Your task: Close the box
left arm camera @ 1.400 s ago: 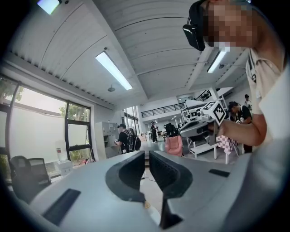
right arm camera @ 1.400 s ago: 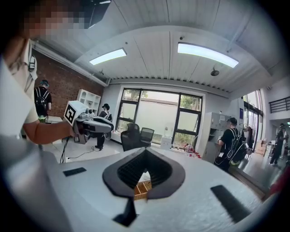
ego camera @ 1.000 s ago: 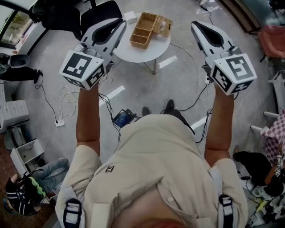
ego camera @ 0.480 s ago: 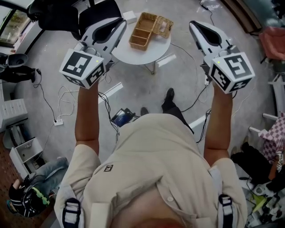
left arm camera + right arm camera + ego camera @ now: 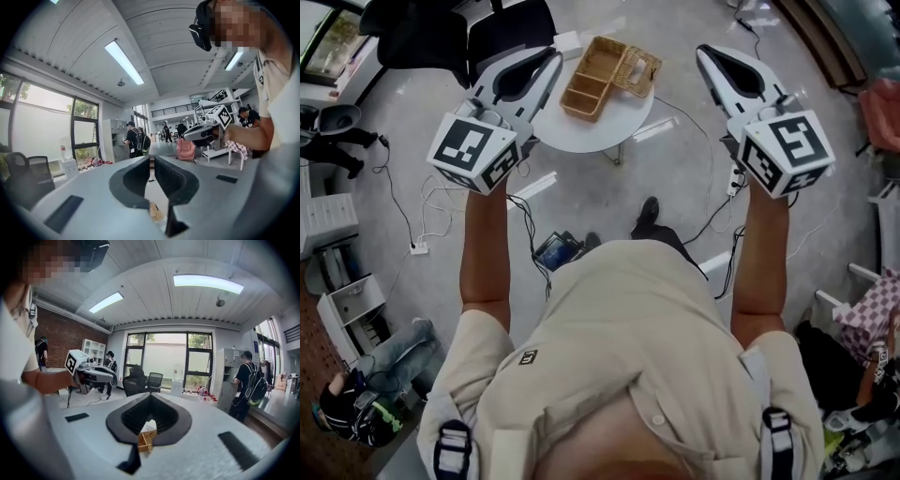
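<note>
Well below both raised grippers, the open wicker box (image 5: 586,89) sits by the round desk's (image 5: 600,131) far edge. The left gripper (image 5: 152,161) fingers stand slightly apart, empty; the right gripper (image 5: 150,397) fingers meet at their tips.

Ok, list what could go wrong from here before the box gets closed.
Floor cables lie near the shoes and the table; a step could snag one.
The wicker box sits on that small table, lid open sideways; a hard push might slide it off.
The left gripper and right gripper hang far from the box; a fast reach could knock it.
</note>
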